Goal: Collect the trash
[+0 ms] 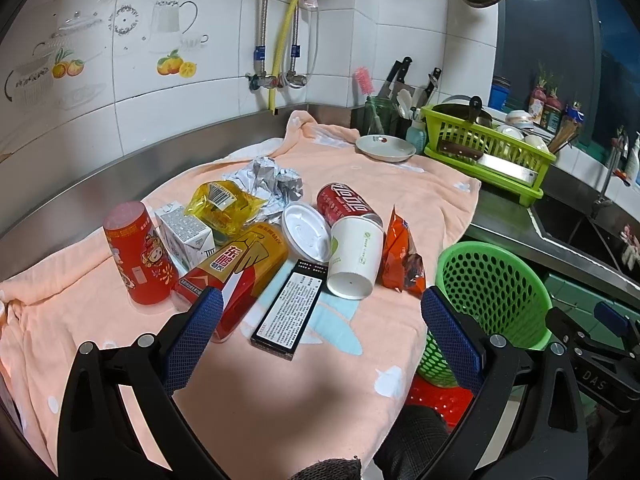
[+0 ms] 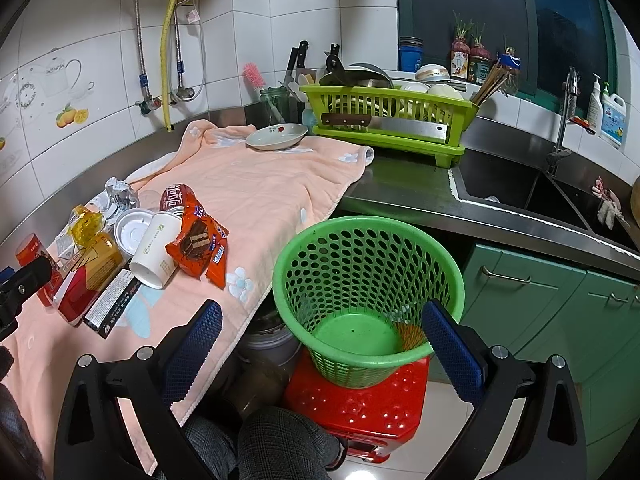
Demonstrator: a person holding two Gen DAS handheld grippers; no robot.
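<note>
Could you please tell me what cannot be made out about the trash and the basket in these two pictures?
- Milk carton: left wrist view, lower part hidden behind the yellow can and red tube.
- Cola can: right wrist view, mostly covered by the orange wrapper and paper cup.
- Green basket: left wrist view, floor hidden by its own wall.
- Black box: print too small to read.

The wall has shiny white tiles, some with pictures of teapots and oranges. Pipes and a yellow hose run down it. A long metal counter leads to a sink with a tap. Green cupboard doors sit below. The window is dark. The floor is pale and shiny.
</note>
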